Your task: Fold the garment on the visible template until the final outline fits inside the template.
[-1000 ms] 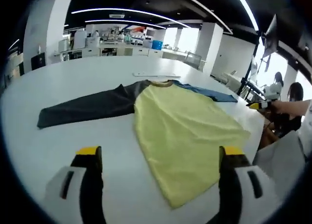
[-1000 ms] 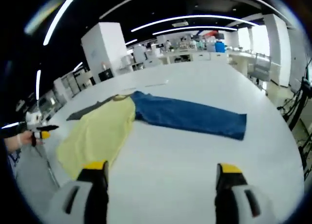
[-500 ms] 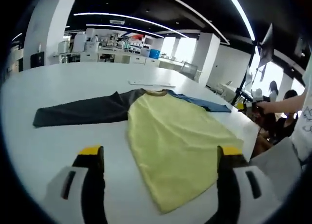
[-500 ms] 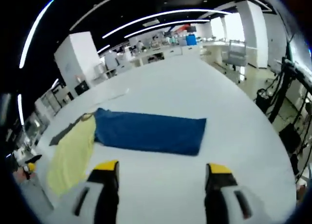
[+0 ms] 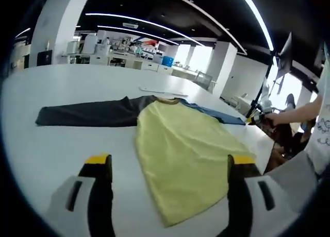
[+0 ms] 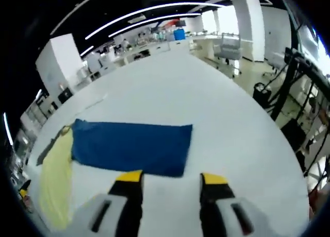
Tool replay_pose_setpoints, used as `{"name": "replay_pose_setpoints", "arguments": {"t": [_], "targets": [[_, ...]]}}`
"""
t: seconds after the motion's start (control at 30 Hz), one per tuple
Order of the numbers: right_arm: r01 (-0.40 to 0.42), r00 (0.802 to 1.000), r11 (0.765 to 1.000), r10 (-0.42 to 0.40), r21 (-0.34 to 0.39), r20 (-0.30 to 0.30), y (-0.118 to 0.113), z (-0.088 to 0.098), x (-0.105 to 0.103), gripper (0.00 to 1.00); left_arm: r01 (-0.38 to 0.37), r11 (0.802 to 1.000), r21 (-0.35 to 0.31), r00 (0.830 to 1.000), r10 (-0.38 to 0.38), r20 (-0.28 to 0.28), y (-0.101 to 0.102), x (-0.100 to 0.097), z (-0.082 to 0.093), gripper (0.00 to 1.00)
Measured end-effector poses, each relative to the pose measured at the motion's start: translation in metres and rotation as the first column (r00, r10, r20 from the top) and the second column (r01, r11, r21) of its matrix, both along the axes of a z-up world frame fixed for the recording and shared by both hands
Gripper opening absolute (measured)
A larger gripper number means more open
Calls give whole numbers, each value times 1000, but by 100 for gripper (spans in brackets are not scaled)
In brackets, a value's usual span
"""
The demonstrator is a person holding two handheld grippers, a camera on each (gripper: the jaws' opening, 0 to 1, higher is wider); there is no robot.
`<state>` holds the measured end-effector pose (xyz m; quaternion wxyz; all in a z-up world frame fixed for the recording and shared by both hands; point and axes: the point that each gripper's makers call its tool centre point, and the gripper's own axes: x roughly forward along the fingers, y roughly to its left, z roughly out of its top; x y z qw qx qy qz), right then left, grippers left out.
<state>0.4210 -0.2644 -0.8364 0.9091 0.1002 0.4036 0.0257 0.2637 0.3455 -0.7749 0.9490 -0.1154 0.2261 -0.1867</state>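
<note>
Lying flat on the white table (image 5: 36, 154), the garment (image 5: 180, 144) has its yellow body at centre of the left gripper view, dark sleeve (image 5: 82, 113) out to 9 o'clock, blue sleeve (image 6: 129, 147) mid-frame in the right gripper view. Left gripper (image 5: 167, 167) hovers above the hem, jaws wide apart, empty. Right gripper (image 6: 167, 180) sits over the blue cuff edge, jaws apart w/ nothing between. Person's hand (image 5: 270, 118) w/ the other gripper at 3 o'clock. Chair (image 6: 227, 51) beyond the table, 1 o'clock.

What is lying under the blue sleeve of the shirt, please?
Under the blue sleeve shows only the white table, bare around its edges. No template outline shows beside it. Whatever lies directly beneath the fabric is covered. The right gripper hangs by its cuff end, jaws apart.
</note>
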Motion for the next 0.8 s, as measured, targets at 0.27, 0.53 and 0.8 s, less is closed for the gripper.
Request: {"name": "replay_pose_setpoints", "arguments": {"t": [0.27,0.53,0.8], "targets": [[27,1000,1000,-27,13,1,1,-2,5,35,-27,999,-41,1000,27,2,-6,-2,3,88],[105,994,993,-105,50,-7,-5,-2,11,17,-43,998,-52,999,43,4,-4,4,5,86],[101,995,993,-99,63,-29,3,1,3,0,-39,998,-52,999,38,-10,-3,5,1,85]]}}
